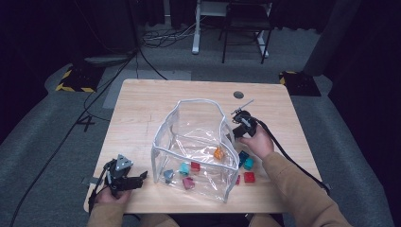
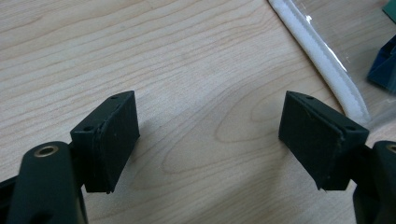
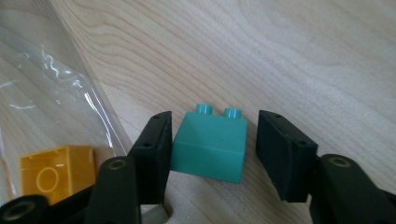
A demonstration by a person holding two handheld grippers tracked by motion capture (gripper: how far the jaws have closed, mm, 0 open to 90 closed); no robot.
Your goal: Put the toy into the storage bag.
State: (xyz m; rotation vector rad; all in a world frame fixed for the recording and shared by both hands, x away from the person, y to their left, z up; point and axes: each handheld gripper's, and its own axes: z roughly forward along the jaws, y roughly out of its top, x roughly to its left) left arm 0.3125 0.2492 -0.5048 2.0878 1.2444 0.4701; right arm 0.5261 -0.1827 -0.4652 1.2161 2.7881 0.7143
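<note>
A teal two-stud brick [image 3: 208,149] lies on the wooden table between the jaws of my right gripper [image 3: 212,133]. The left jaw stands close against the brick's side, and a gap shows between the brick and the right jaw. From above, that gripper [image 1: 232,136] sits low at the right wall of a clear plastic bag [image 1: 198,101] with white zip trim. A yellow brick [image 3: 56,172] lies inside the bag, behind the clear wall. My left gripper [image 2: 208,135] rests open over bare wood at the table's front left [image 1: 142,177], with the bag's white trim [image 2: 327,60] just beyond it.
The bag stands open in the middle of the table [image 1: 142,109] and holds several bricks, among them an orange one [image 1: 218,152] and a red one [image 1: 195,166]. Outside its right side lie a teal brick [image 1: 248,164] and a red brick [image 1: 249,177].
</note>
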